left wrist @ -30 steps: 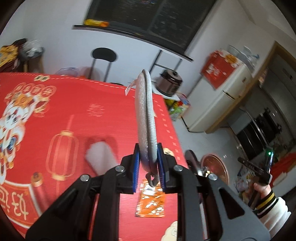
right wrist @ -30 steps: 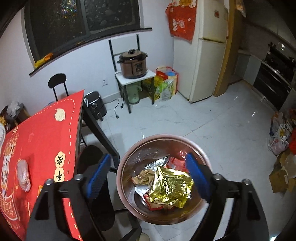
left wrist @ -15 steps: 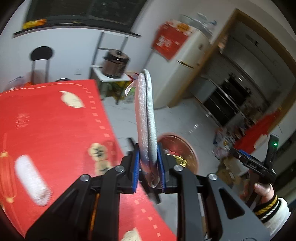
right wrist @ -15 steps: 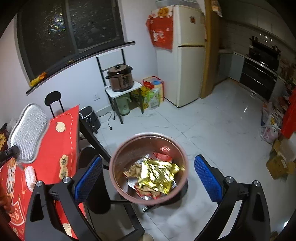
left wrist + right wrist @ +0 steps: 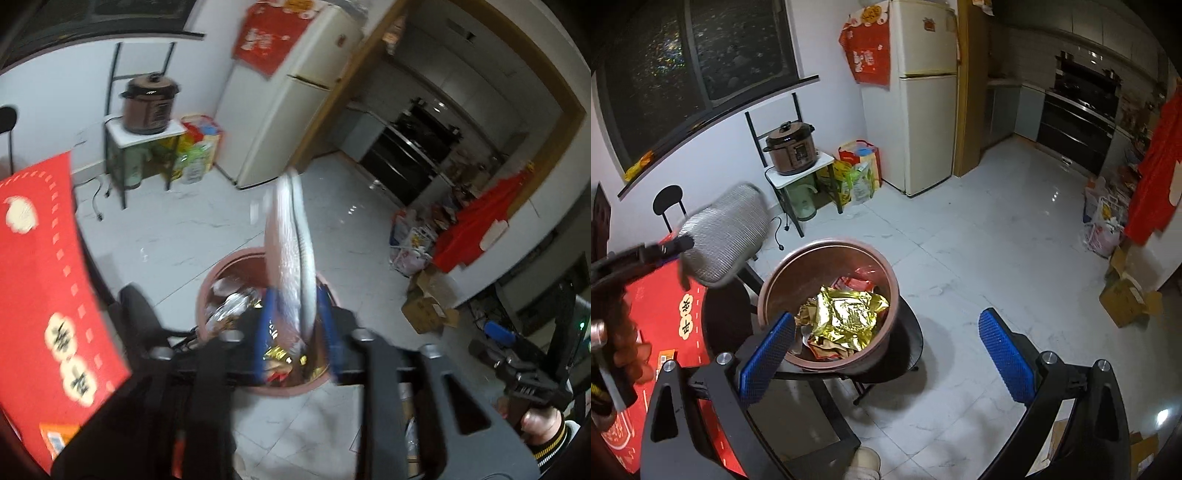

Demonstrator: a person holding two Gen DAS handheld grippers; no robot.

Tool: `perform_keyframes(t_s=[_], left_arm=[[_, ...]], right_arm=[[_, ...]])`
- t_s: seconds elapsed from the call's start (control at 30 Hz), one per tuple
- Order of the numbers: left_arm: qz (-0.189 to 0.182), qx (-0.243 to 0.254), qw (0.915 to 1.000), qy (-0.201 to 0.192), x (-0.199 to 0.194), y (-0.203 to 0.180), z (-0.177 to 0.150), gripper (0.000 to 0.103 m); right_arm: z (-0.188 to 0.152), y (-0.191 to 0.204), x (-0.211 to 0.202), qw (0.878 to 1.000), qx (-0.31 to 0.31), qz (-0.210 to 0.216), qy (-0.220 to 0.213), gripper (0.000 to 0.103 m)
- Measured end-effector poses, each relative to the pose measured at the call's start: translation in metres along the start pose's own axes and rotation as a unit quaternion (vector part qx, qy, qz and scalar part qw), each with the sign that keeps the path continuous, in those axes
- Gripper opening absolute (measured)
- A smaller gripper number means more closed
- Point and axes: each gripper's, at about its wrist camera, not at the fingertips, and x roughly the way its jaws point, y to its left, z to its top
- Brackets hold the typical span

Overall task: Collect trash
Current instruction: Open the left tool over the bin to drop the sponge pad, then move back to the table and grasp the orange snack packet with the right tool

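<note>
left wrist view: the left gripper [image 5: 295,332] sits over the bin [image 5: 210,291], its blue pads apart on either side of a grey mesh pouch [image 5: 295,251] that stands on edge between them; the jaws have just been opening, and the frame is blurred, so whether the pads still touch the pouch cannot be told for sure, though gaps appear on both sides. the pouch's lower end hangs above the wrappers inside the bin. red table [image 5: 40,280] lies at 9 o'clock, with an orange packet [image 5: 55,439] on it at 7 o'clock. the right hand [image 5: 543,428] shows at 4 o'clock. right wrist view: the right gripper [image 5: 886,350] has its jaws at their widest, with nothing between them; the left pad overlaps the bin's near rim in the picture, the right pad is over bare floor. the bin [image 5: 775,284], brown and round, stands on a dark stool [image 5: 908,354] and holds a gold foil bag [image 5: 846,317] atop other wrappers. at 9 o'clock the pouch [image 5: 720,236] sits flat-faced in the left gripper [image 5: 676,245], just beside the bin's rim at 10 o'clock, over the table edge.
</note>
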Motion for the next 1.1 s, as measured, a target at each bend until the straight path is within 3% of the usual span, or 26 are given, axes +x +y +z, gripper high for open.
perform_keyframes(t_s=[0.03,0.17,0.23,0.37,0.5,0.57,0.8,1.1], left_arm=[[0.002,0.003,1.0000,-0.006,0.001,-0.003,0.003,0.059],[0.011,0.013,0.9995,-0.027,-0.014,-0.001,0.008,0.065],[0.021,0.010,0.9991,-0.035,-0.026,0.008,0.007,0.080],[0.029,-0.009,0.9985,-0.045,-0.056,0.038,0.003,0.086],[0.063,-0.026,0.9960,-0.058,-0.095,0.073,-0.003,0.087],[0.080,-0.033,0.9941,-0.066,-0.114,0.090,-0.008,0.096],[0.165,-0.072,0.9791,-0.094,-0.203,0.160,-0.039,0.097],[0.263,-0.145,0.9488,-0.097,-0.292,0.242,-0.107,0.097]], right_arm=[[0.000,-0.001,0.001,1.000,0.001,0.001,0.000,0.098],[-0.001,0.004,0.004,1.000,0.005,0.012,-0.001,0.098],[-0.001,0.009,0.005,1.000,0.004,0.019,-0.001,0.098],[-0.001,0.033,0.010,0.999,-0.005,0.039,0.002,0.098],[0.000,0.064,0.015,0.998,-0.025,0.061,0.006,0.098],[0.000,0.085,0.017,0.996,-0.037,0.075,0.009,0.098],[-0.009,0.164,0.028,0.988,-0.081,0.126,0.026,0.098],[-0.046,0.277,0.038,0.968,-0.156,0.183,0.073,0.098]])
